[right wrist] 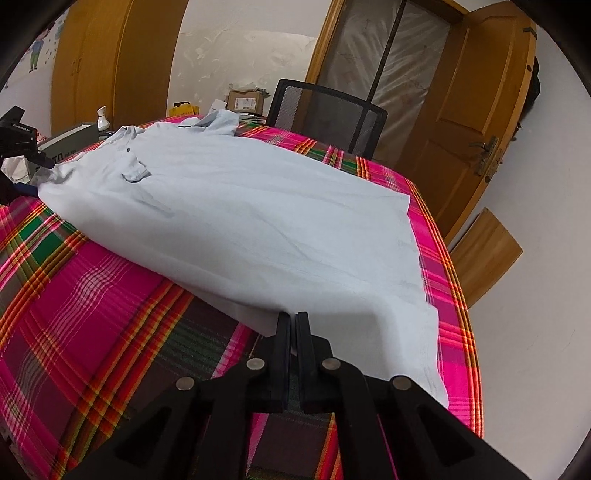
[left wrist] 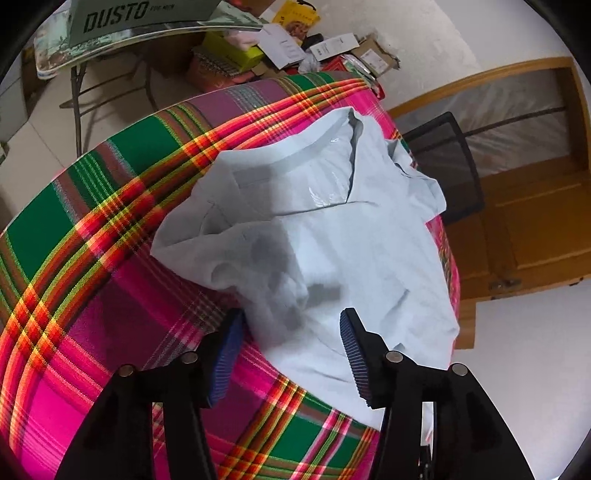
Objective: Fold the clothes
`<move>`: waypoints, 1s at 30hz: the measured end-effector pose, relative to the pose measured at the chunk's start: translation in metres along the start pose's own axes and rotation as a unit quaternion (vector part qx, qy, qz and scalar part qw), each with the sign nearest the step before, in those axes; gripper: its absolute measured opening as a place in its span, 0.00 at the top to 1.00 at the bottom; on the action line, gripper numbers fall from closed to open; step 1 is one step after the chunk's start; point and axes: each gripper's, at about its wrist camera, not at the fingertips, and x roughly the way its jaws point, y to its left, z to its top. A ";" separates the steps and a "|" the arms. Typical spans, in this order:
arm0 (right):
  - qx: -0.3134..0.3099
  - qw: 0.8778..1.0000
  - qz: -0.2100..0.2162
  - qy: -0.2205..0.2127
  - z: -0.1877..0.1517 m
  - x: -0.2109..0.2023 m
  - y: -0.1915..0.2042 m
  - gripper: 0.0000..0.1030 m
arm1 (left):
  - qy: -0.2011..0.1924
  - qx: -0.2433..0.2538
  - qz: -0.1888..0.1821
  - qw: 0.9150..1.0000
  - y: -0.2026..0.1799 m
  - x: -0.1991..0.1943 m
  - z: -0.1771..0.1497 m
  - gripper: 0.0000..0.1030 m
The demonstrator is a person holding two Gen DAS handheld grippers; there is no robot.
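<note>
A pale blue collared shirt (left wrist: 332,236) lies spread on the table's pink and green plaid cloth (left wrist: 92,229). Its collar (left wrist: 351,125) points to the far edge. In the left wrist view my left gripper (left wrist: 291,315) is open, its blue pads (left wrist: 225,354) standing on either side of a rumpled sleeve area without pressing it. The right wrist view shows the shirt (right wrist: 258,206) laid out with its chest pocket (right wrist: 135,171) at the far left. My right gripper (right wrist: 293,317) is shut on the shirt's near edge, a sliver of cloth showing between the fingers.
A black mesh chair (right wrist: 328,114) stands at the table's far side, before a wooden door (right wrist: 465,122). Cardboard boxes and packets (left wrist: 295,40) clutter the floor beyond the table. A folding table with a "DUSTO" box (left wrist: 118,18) stands at the far left. Another gripper device (right wrist: 14,136) sits far left.
</note>
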 end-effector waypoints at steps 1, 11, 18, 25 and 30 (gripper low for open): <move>-0.001 1.000 0.000 -0.001 -0.001 0.000 0.000 0.97 | -0.001 0.007 0.007 1.000 -0.003 0.001 0.000 0.49; -0.046 0.998 0.029 0.009 -0.008 -0.004 0.007 0.93 | 0.010 0.015 0.020 1.000 -0.005 0.014 -0.003 0.93; -0.108 0.993 0.031 0.018 -0.011 -0.005 0.026 0.68 | 0.016 0.017 0.024 0.999 -0.006 0.015 0.000 0.92; -0.141 0.990 0.024 0.021 0.000 0.007 0.032 0.65 | 0.018 0.016 0.028 0.999 -0.007 0.015 0.001 0.91; -0.138 0.990 0.029 0.025 0.007 0.016 0.028 0.60 | 0.021 0.026 0.032 0.999 -0.014 0.018 0.002 0.80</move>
